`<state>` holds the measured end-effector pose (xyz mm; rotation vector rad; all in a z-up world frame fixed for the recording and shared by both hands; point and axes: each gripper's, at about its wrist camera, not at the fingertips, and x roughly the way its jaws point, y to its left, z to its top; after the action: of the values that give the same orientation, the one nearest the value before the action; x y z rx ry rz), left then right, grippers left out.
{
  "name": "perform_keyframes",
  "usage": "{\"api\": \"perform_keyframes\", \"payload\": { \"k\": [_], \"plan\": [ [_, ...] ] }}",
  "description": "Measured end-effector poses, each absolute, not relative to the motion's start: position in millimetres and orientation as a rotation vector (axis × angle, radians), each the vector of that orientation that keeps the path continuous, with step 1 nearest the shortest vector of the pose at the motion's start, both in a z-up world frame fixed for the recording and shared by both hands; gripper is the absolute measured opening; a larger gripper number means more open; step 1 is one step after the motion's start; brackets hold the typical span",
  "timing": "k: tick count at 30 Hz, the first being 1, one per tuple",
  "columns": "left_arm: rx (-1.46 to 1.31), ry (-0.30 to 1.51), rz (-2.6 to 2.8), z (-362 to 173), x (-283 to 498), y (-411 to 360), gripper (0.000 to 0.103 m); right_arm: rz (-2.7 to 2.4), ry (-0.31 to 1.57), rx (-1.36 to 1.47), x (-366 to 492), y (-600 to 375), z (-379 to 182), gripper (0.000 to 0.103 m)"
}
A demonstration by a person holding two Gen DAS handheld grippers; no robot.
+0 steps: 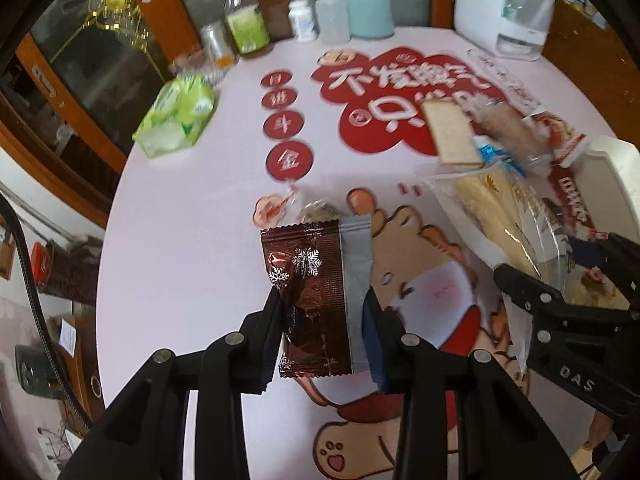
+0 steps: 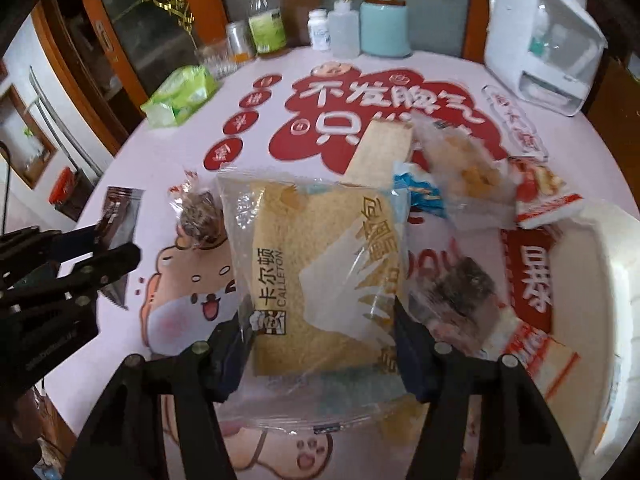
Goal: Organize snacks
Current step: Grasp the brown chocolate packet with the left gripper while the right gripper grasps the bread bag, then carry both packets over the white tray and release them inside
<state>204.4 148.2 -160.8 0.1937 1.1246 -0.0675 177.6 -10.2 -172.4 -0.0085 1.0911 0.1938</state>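
Note:
My left gripper [image 1: 322,308] is shut on a brown foil snack packet [image 1: 312,296] with snowflakes and holds it above the table; it also shows in the right wrist view [image 2: 120,220]. My right gripper [image 2: 320,320] is shut on a clear-wrapped Calleton bread packet [image 2: 320,272], seen from the left wrist view too [image 1: 504,216]. A pile of snacks lies behind it: a wafer [image 2: 380,148], a blue packet [image 2: 420,192], a clear bag of nuggets [image 2: 468,168] and red-white packets [image 2: 536,196]. A white tray [image 2: 592,280] stands at the right.
The round table has a pink cartoon cloth [image 1: 180,240]. A green tissue pack [image 1: 176,116] lies at the left. Bottles [image 2: 268,24], a glass [image 2: 218,58], a blue canister [image 2: 384,28] and a white appliance [image 2: 540,36] stand along the far edge. A small clear-wrapped snack [image 2: 200,216] lies near the bread.

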Motion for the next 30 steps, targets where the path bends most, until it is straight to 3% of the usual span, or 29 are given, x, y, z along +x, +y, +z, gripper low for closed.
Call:
{"api": "perform_keyframes", "payload": {
  "k": [13, 30],
  "plan": [
    [0.233, 1.016, -0.261, -99, 169, 63, 0.035, 0.015, 0.887, 0.114, 94, -101, -76, 0.062],
    [0.335, 0.943, -0.517, -68, 121, -123, 0.035, -0.265, 0.883, 0.241, 22, -259, -73, 0.063]
  ]
}}
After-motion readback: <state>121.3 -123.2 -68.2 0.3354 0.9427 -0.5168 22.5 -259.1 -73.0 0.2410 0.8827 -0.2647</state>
